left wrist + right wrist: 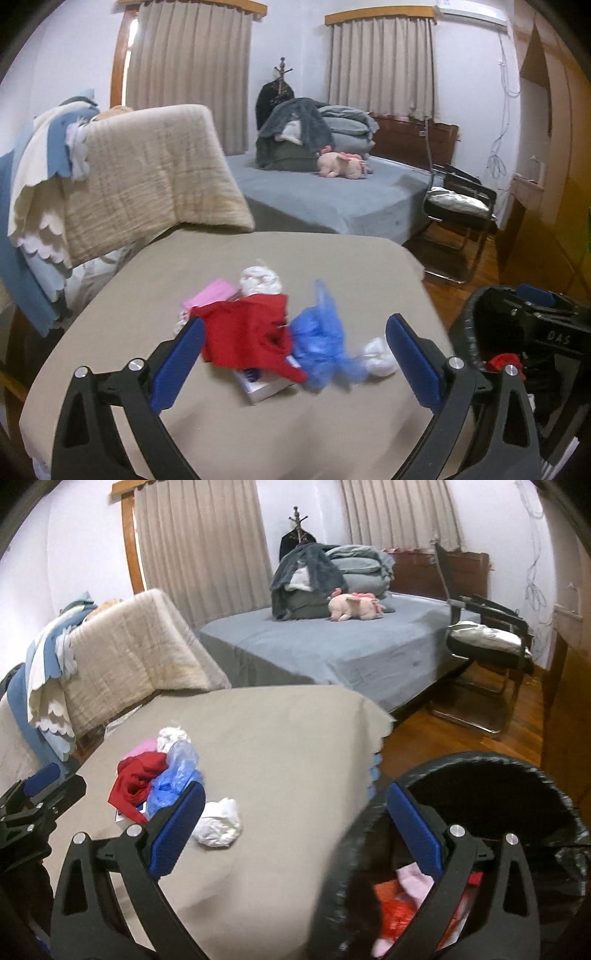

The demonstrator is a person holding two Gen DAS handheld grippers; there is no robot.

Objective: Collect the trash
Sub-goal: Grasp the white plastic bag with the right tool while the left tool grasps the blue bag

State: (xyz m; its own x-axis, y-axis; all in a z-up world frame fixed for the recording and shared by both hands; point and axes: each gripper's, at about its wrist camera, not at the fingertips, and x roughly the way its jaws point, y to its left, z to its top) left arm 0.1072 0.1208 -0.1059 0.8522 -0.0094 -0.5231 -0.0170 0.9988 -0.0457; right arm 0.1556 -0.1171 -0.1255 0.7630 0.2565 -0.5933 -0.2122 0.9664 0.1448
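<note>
A heap of trash lies on the beige-covered table (221, 424): a red bag (247, 332), a blue plastic bag (319, 339), a small white box (262, 387) under them, a pink piece (214, 293), a white wad (260, 280) behind and a crumpled white tissue (380, 358) to the right. My left gripper (295, 354) is open and empty, its fingers either side of the heap. My right gripper (295, 823) is open and empty at the table's right edge, over the black-lined bin (498, 775), which holds red and pink trash (402, 897). The tissue (218, 823) lies just past its left finger.
A chair draped with beige and blue cloths (140, 173) stands at the table's far left. A bed (332, 195) with folded bedding and a pink plush lies beyond. A black chair (458, 214) stands on the wooden floor to the right, next to a wooden cabinet.
</note>
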